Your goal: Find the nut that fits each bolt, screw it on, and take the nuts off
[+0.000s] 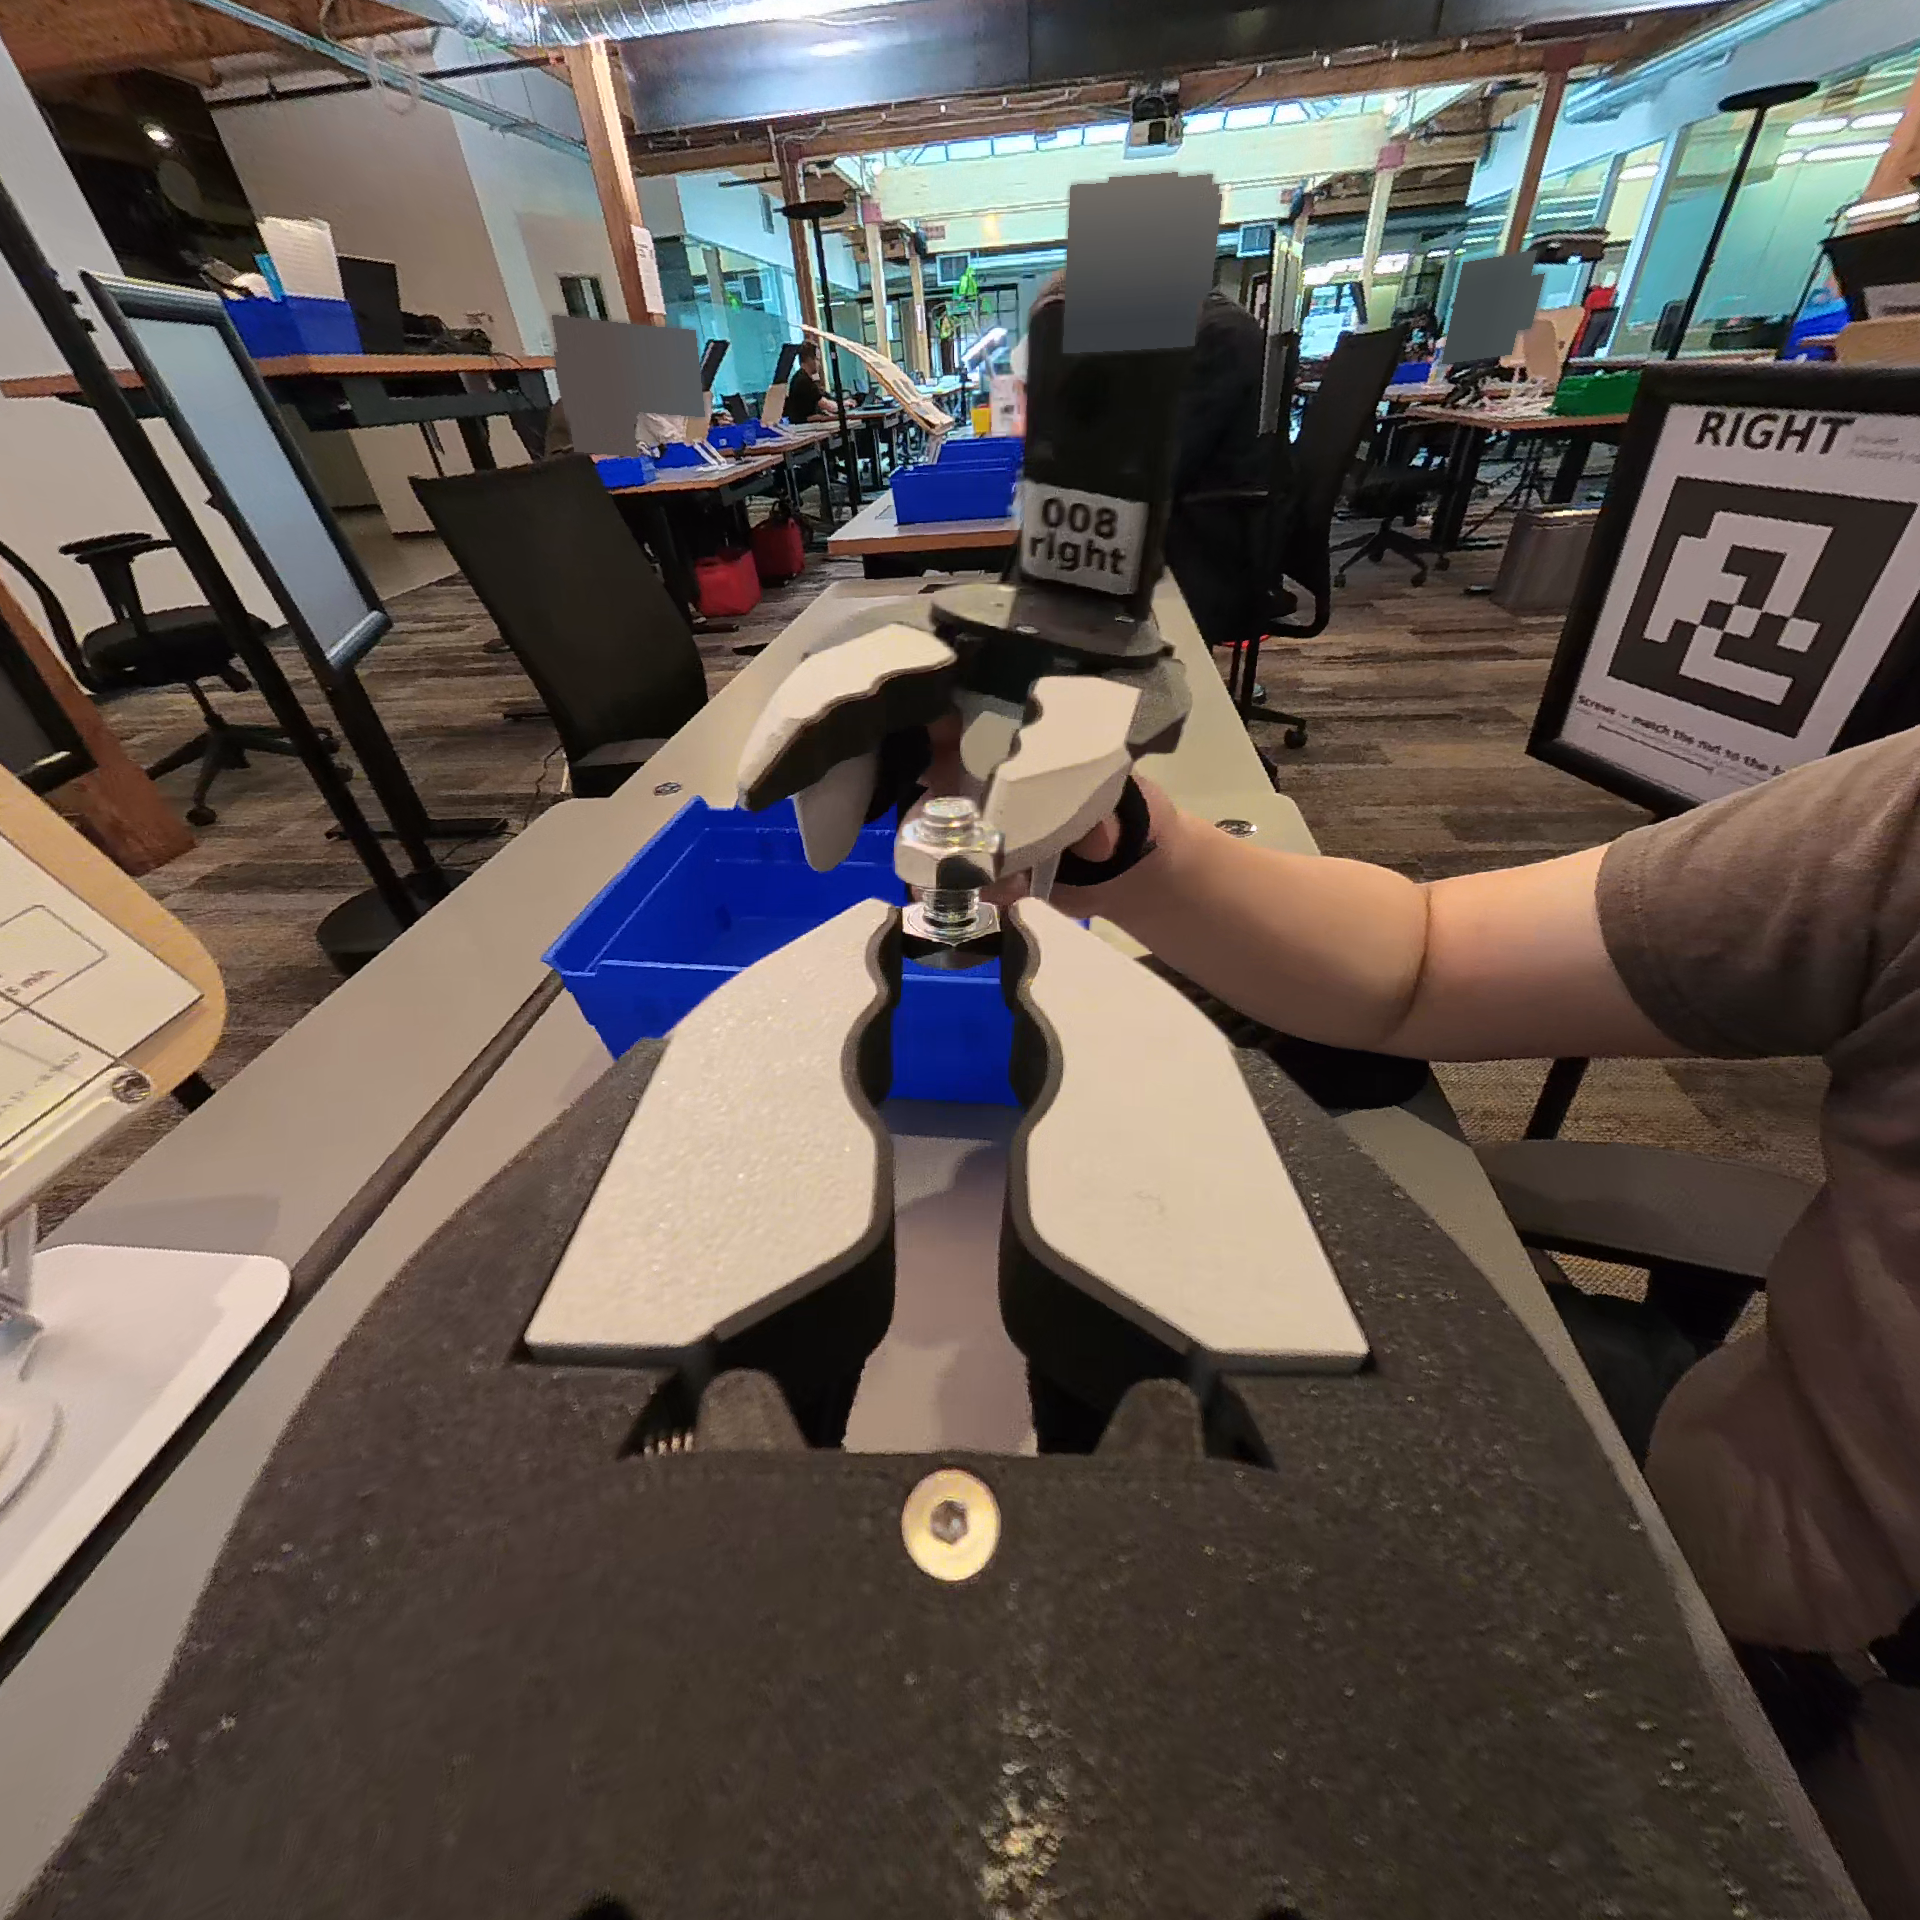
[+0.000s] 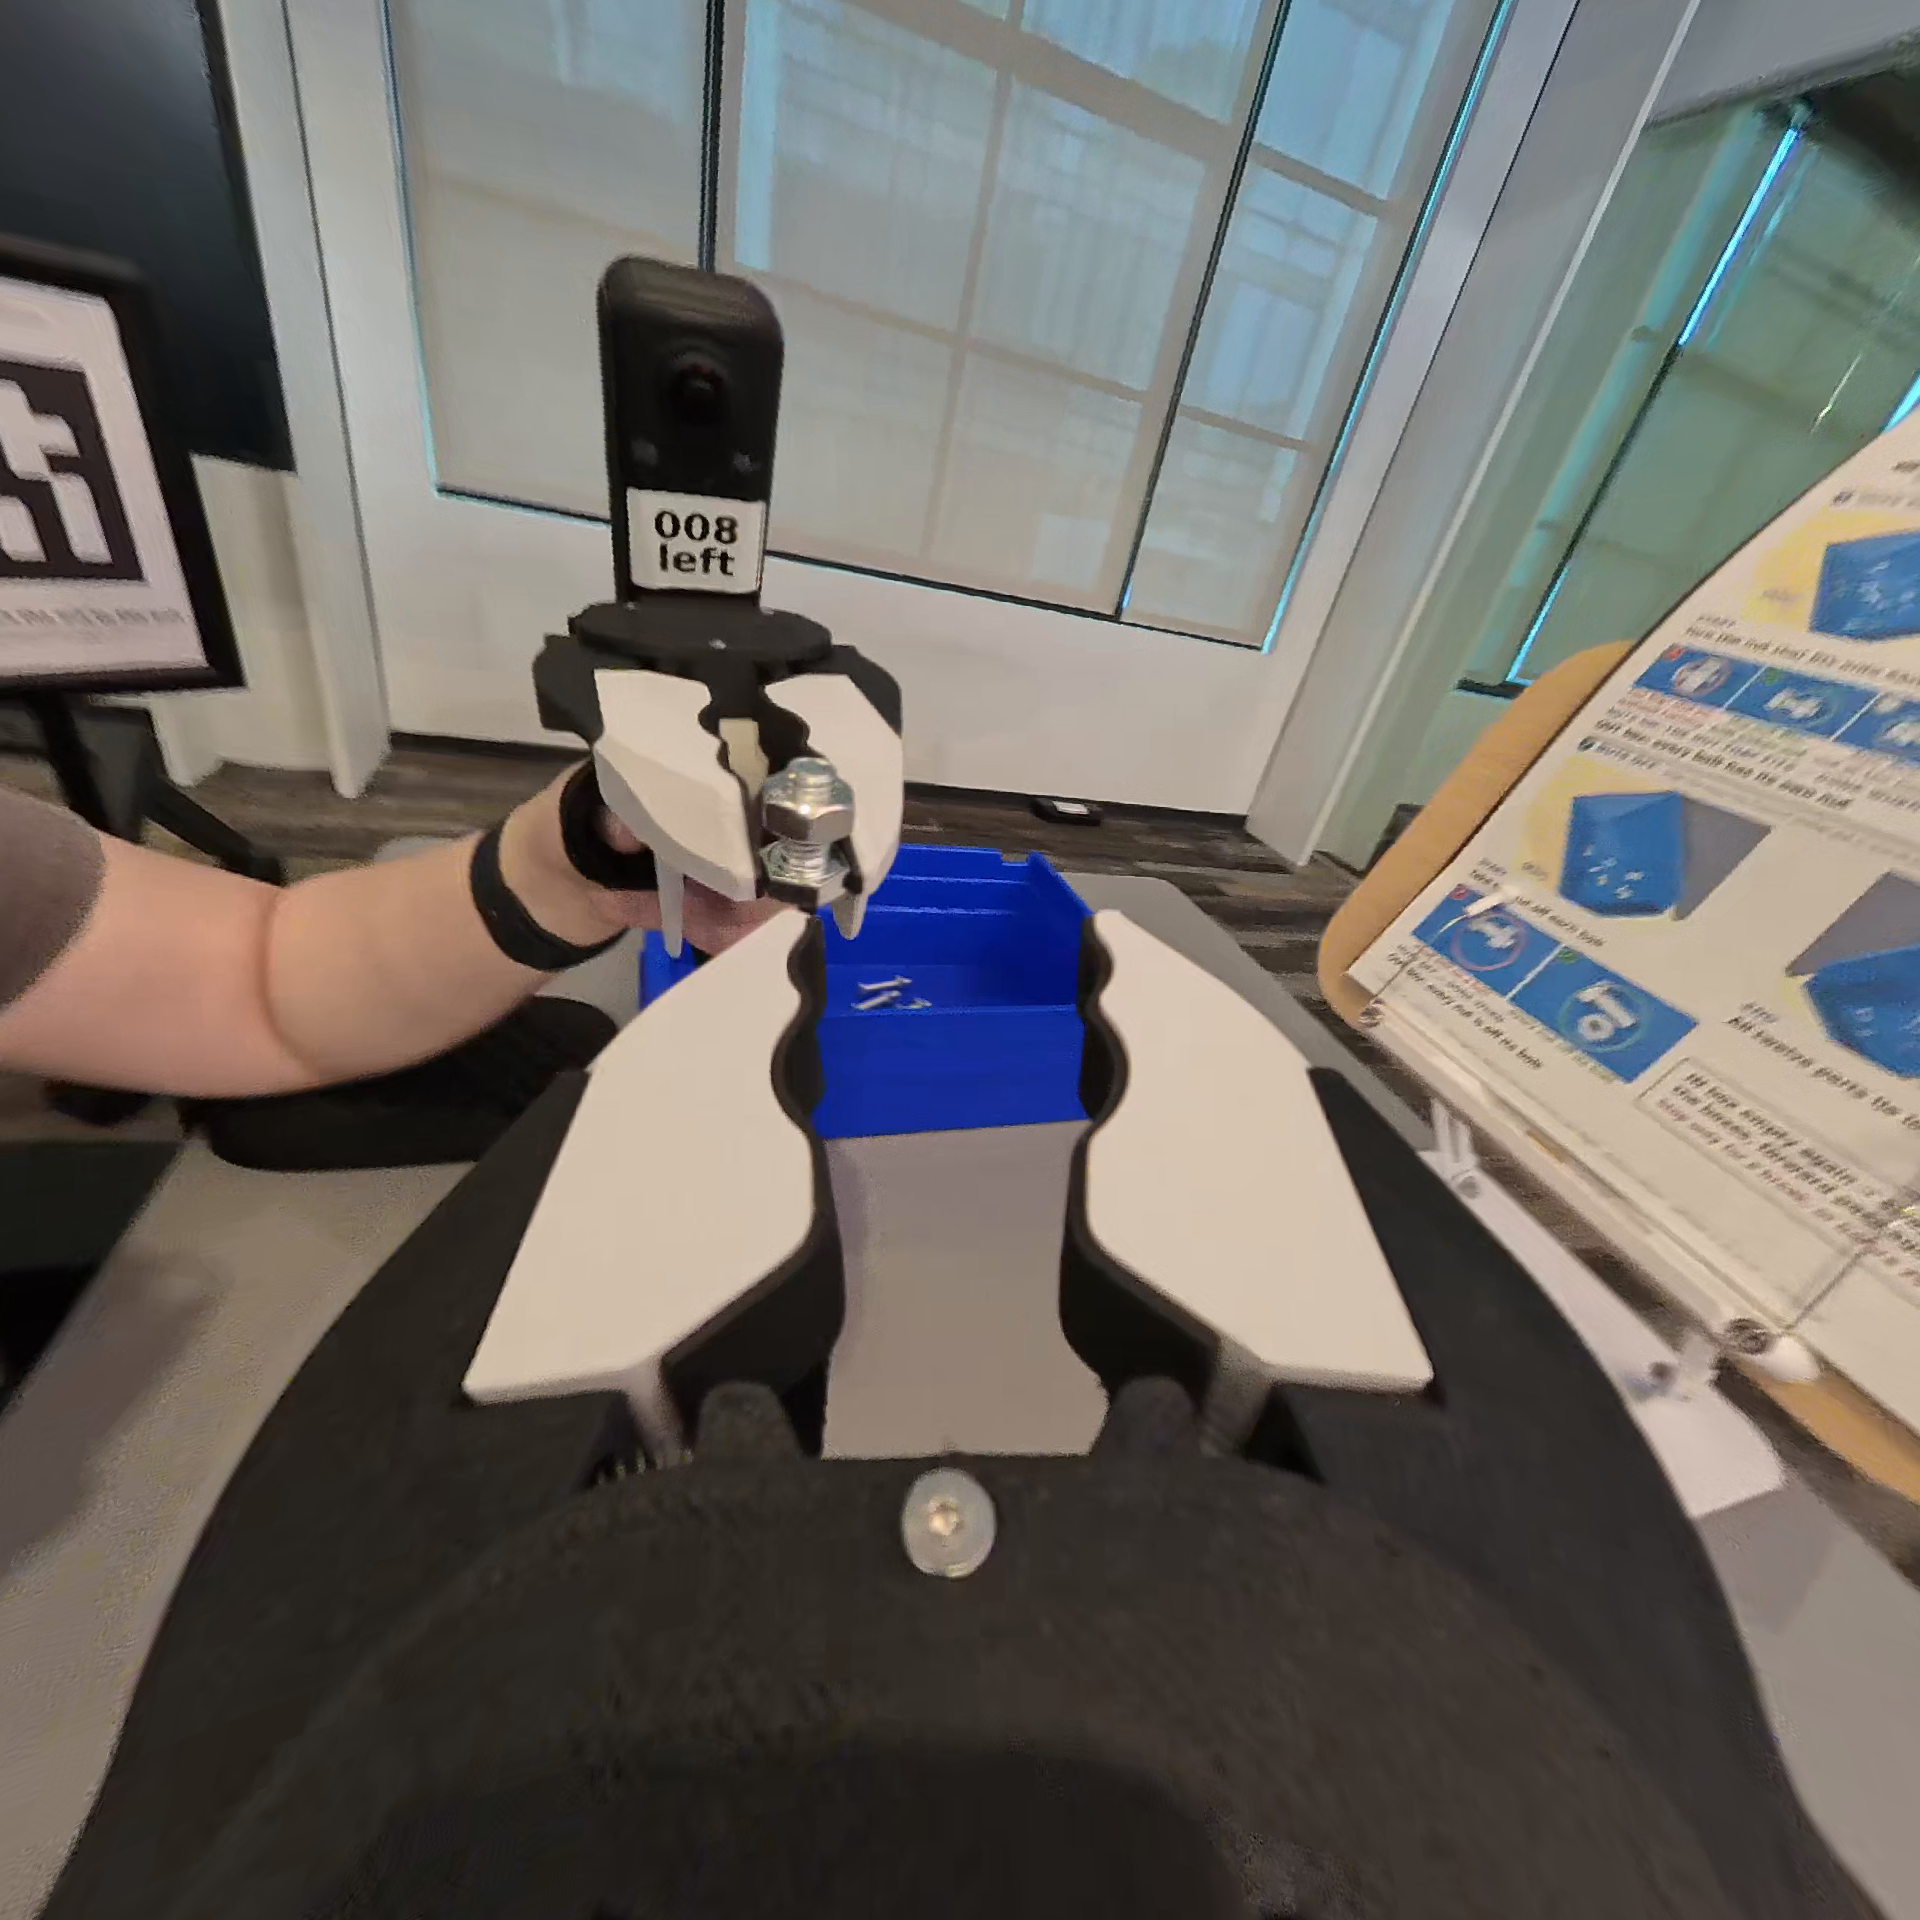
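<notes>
- Bolt stands upright in the air above the bin, its head pinched between the tips of the left claw.
- Left claw is closed on the bolt head; the right wrist view shows the same claw from the front, with the bolt rising from its tips.
- Nut sits on the bolt's thread, a short way below the top end and above the head; in the right wrist view the nut shows as a hex with thread bare beneath it.
- Right claw comes down from the far side; its right finger touches the nut's side, its left finger stands just clear.
- Right claw has its jaws spread wide in its own view, gripping nothing; the nut lies far left of its tips.
- Bin, blue, rests on the grey worktop beneath both claws, with small metal parts on its floor.
- Instruction sheet leans at the right in the right wrist view.
</notes>
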`<state>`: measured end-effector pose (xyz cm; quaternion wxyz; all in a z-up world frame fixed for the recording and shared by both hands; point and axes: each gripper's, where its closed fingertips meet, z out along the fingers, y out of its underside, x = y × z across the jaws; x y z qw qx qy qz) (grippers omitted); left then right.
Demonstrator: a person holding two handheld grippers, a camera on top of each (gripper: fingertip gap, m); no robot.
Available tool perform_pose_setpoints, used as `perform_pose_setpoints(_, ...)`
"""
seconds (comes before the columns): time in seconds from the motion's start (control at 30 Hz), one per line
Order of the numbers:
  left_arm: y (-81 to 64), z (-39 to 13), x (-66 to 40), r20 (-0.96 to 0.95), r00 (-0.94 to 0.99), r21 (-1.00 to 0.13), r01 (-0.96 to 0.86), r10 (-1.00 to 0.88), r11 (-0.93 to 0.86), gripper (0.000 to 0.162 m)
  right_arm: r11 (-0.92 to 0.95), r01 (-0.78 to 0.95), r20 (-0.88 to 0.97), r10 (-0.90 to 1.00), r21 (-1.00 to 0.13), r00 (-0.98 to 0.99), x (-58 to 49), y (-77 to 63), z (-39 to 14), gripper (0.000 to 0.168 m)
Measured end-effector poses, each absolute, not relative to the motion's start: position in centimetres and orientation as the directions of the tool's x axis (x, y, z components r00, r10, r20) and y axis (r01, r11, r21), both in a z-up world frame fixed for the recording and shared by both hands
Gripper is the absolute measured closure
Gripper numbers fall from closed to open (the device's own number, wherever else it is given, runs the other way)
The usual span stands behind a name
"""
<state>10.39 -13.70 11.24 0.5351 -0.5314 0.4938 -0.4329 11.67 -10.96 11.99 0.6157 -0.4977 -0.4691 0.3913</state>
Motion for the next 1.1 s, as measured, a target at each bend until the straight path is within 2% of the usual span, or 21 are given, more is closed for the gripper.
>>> perform_pose_setpoints(0.13, -13.5, 10.9, 10.5, -0.098, 0.155, -0.992, -0.089, -0.983, 0.085, 0.145, 0.303, 0.051, 0.305, 0.918, -0.952, 0.255, 10.9, -11.9, 11.6, 0.121)
perform_pose_setpoints(0.27, -13.4, 10.4, 10.8, -0.129, 0.16, -0.987, -0.113, -0.979, 0.112, 0.145, 0.303, 0.037, 0.301, 0.916, -0.952, 0.266, 10.6, -12.6, 12.1, 0.121)
perform_pose_setpoints(0.47, -12.6, 10.0, 10.5, -0.139, 0.191, -0.984, -0.133, -0.972, 0.115, 0.145, 0.36, 0.133, 0.38, 0.811, -0.923, 0.444, 11.6, -10.9, 12.8, 0.124)
perform_pose_setpoints(0.63, -11.8, 9.8, 10.1, -0.124, 0.209, -0.986, -0.134, -0.97, 0.097, 0.145, 0.455, 0.296, 0.542, 0.672, -0.84, 0.505, 11.8, -9.9, 12.1, 0.125)
perform_pose_setpoints(0.87, -11.3, 10.2, 9.3, -0.118, 0.233, -0.988, -0.128, -0.965, 0.09, 0.145, 0.539, 0.47, 0.715, 0.511, -0.699, 0.477, 11.5, -9.3, 11.1, 0.125)
perform_pose_setpoints(1.1, -10.9, 10.6, 8.6, -0.113, 0.25, -0.99, -0.116, -0.962, 0.086, 0.145, 0.561, 0.57, 0.8, 0.426, -0.6, 0.422, 11.0, -9.0, 10.0, 0.125)
